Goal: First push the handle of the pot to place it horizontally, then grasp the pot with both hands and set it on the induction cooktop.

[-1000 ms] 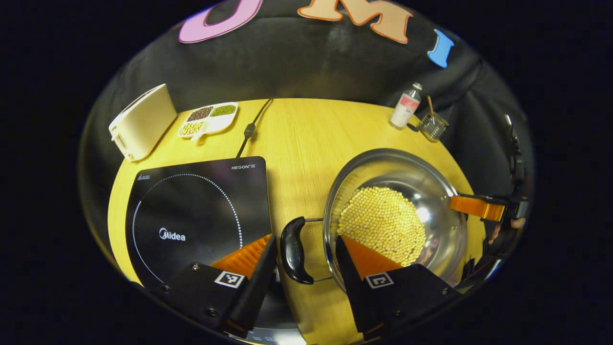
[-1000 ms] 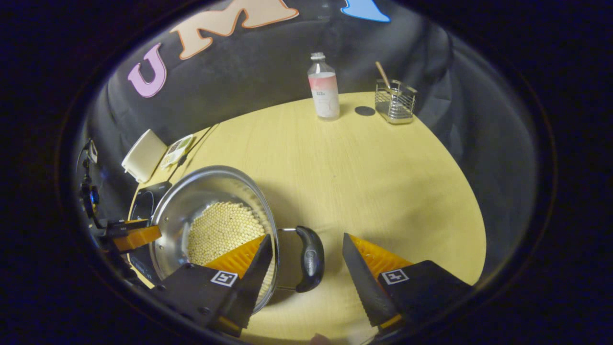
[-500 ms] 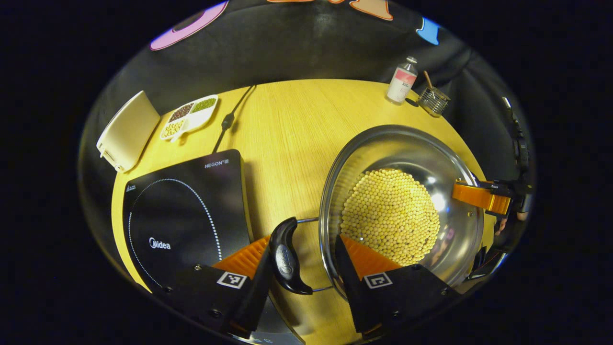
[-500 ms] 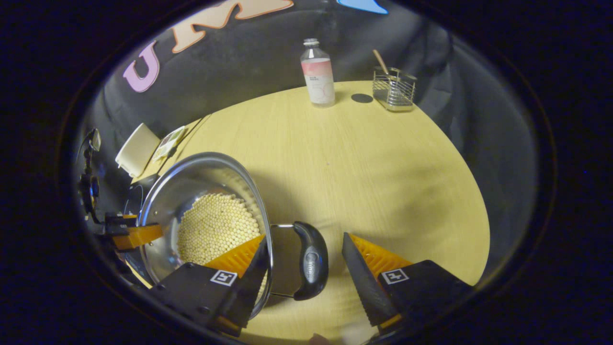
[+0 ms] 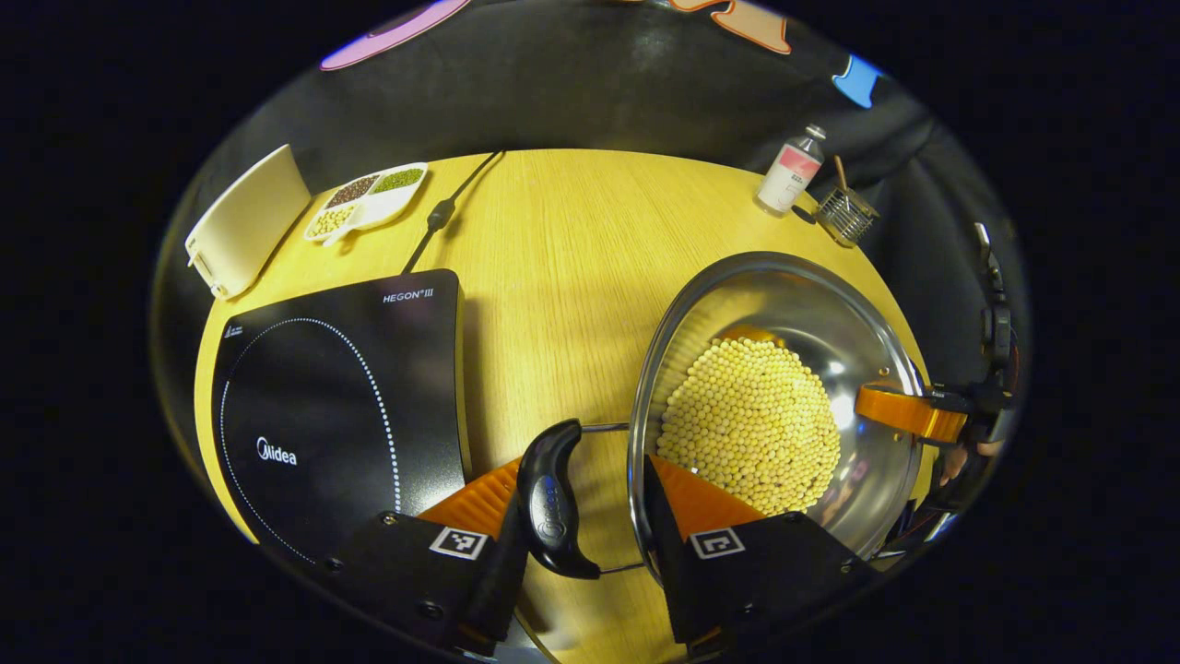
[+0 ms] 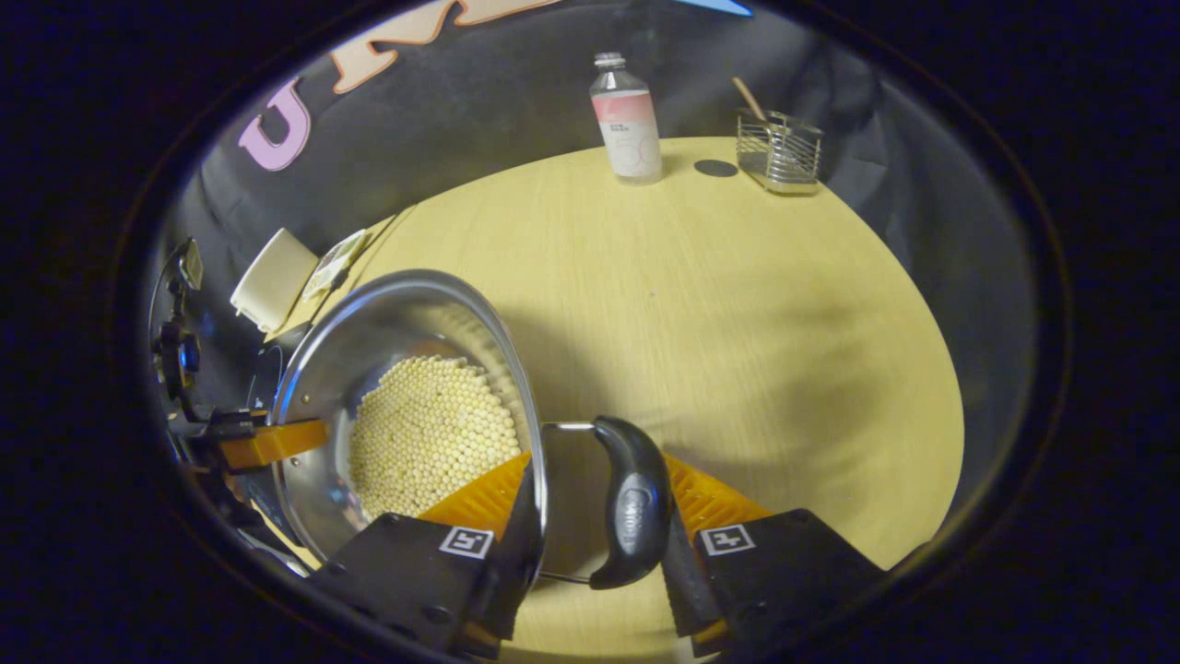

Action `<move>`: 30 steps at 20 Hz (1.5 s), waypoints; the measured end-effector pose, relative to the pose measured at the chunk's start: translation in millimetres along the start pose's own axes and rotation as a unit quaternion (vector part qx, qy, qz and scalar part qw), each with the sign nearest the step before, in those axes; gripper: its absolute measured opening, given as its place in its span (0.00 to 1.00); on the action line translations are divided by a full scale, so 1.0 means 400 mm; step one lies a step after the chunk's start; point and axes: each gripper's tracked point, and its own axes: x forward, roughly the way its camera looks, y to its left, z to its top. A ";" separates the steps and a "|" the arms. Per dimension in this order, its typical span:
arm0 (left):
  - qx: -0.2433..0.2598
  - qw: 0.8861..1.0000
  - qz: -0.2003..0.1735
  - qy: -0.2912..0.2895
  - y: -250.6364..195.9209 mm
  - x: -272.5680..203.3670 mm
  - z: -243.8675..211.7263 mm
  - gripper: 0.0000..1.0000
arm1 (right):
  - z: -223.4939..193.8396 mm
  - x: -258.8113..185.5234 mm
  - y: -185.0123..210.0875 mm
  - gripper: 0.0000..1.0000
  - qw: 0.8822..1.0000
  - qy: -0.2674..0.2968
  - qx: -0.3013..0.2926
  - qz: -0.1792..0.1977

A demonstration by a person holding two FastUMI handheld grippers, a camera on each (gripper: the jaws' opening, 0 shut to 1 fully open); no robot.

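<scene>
Two tongs are at the pot now, one on each side. The left tongs have their fingers on both sides of the black left handle; one finger touches the handle, the other sits at the pot's wall, so they look nearly closed around it, but I cannot tell if both squeeze it. The right tongs look much the same around the right handle, one finger at the rim and one just behind the grip.

The pot sits on the table, to the right of the induction cooktop and apart from it. It is full of little yellow beans.

What could go wrong? The handles hang on thin wire loops, so they may swing in the tongs. Then the pot could tip and the beans would roll out. If one side goes up faster than the other, the beans slide to the low side and make it worse. A loose grip could let the smooth handle slip.

The pot stands upright with its mouth facing up. Both handles lie flat and stick out sideways. The line from handle to handle runs left to right across the table, pointing toward the induction cooktop.
</scene>
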 end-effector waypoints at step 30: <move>-0.066 0.995 0.041 -0.062 0.117 -0.261 -0.015 0.58 | 0.026 -0.172 0.228 0.49 0.997 -0.036 -0.001 0.072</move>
